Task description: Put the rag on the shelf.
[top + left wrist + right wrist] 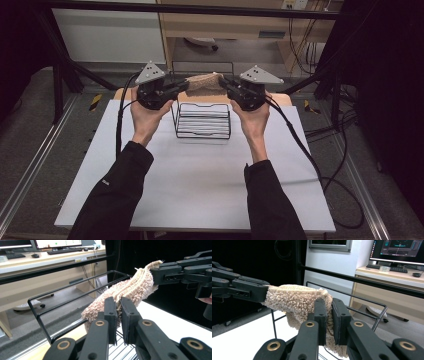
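High view overhead facing forward, 2 gripper views close, sharing towel point(204, 83)

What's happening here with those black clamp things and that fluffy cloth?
A person holds a two-jaw gripper in each hand. The left gripper and the right gripper are each shut on one end of a beige fluffy cloth, which stretches between them in the air. They hold it above the back of a black wire rack that stands on the white table. The cloth is not yet resting on the rack.

wire rack point(202, 120) below, open table point(200, 185) nearer
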`<action>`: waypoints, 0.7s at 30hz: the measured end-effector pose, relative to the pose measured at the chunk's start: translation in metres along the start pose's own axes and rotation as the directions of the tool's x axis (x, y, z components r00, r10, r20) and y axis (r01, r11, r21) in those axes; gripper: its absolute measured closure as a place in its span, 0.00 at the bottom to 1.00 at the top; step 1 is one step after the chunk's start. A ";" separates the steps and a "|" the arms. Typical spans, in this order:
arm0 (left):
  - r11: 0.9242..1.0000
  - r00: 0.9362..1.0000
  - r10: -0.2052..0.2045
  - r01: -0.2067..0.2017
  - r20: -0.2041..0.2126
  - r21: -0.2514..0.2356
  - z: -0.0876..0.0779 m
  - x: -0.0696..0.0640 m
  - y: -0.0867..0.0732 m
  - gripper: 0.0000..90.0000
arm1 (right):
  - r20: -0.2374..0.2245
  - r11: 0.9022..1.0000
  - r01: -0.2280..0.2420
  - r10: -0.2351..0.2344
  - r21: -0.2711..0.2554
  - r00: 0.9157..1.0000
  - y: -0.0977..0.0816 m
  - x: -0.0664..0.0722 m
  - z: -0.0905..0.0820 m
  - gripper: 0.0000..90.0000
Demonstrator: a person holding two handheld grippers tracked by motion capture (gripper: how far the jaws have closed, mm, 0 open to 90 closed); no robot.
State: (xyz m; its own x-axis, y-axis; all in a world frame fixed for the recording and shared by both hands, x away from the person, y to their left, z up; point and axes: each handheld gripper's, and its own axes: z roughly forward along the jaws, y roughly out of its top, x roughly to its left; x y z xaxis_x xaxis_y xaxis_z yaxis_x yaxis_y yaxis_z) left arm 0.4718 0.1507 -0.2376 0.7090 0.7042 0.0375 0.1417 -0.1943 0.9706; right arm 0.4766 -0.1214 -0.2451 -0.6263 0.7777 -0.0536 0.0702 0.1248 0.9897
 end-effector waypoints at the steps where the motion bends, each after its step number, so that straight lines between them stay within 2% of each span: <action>1: 1.000 1.000 -0.003 0.003 0.003 0.002 0.000 0.000 0.000 0.92 | 0.000 1.000 0.000 0.000 0.000 1.000 0.000 0.000 0.000 0.93; 7: 1.000 1.000 -0.013 0.013 0.001 0.003 -0.006 0.002 0.008 0.88 | -0.007 1.000 -0.001 0.001 0.000 1.000 -0.002 0.000 -0.001 0.93; 12: 0.997 0.997 -0.079 0.079 -0.010 -0.024 -0.011 0.011 0.022 0.85 | -0.009 1.000 0.002 -0.002 0.003 1.000 -0.003 0.000 -0.001 0.93; 15: 0.994 0.994 -0.111 0.111 -0.013 -0.002 -0.006 0.015 0.025 0.88 | -0.016 1.000 0.014 -0.014 0.010 1.000 -0.005 0.000 -0.002 0.93; 18: 0.990 0.990 -0.139 0.139 0.015 0.023 0.000 0.017 0.023 0.91 | -0.017 1.000 0.016 -0.016 0.008 1.000 -0.006 0.000 -0.002 0.93; 21: 0.990 0.990 -0.132 0.130 0.049 0.050 0.003 0.013 0.017 0.97 | -0.022 1.000 0.017 -0.017 0.011 1.000 -0.008 0.000 -0.003 0.92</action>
State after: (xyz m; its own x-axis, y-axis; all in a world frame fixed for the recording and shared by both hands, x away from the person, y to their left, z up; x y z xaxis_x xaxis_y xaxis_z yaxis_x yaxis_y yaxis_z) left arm 0.4856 0.1548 -0.2214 0.7167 0.6898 -0.1029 0.2673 -0.1353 0.9541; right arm 0.4737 -0.1246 -0.2524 -0.6441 0.7620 -0.0673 0.0679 0.1447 0.9871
